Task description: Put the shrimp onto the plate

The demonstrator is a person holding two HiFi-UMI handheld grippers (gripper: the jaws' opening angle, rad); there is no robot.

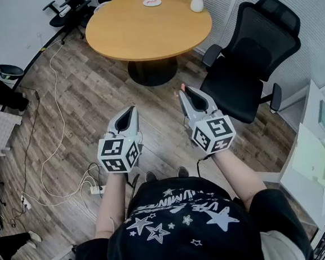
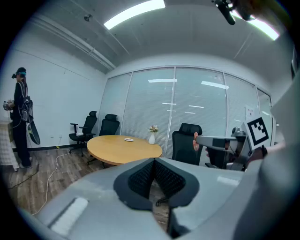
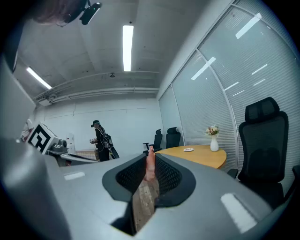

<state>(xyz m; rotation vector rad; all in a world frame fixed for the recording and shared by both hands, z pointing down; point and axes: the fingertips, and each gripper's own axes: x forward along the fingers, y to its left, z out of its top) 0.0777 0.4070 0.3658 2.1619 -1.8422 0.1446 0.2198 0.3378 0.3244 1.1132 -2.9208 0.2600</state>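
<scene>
Your right gripper (image 1: 187,91) pinches small pink shrimp (image 3: 150,165); left gripper (image 1: 130,109) closed, empty.
Grip firm, walk to the far white round plate (image 1: 152,2).

Round wooden table (image 1: 137,35), white flower vase (image 1: 196,3) near its edge; black office chair (image 1: 248,71) beside; power strip (image 1: 96,189) on floor (image 1: 92,104).

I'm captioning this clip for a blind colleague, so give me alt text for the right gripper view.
The right gripper has its two grey jaws shut on a thin pink shrimp. Beyond them stands a round wooden table with a small white plate and a vase of flowers, and a black office chair sits nearer at right.
</scene>
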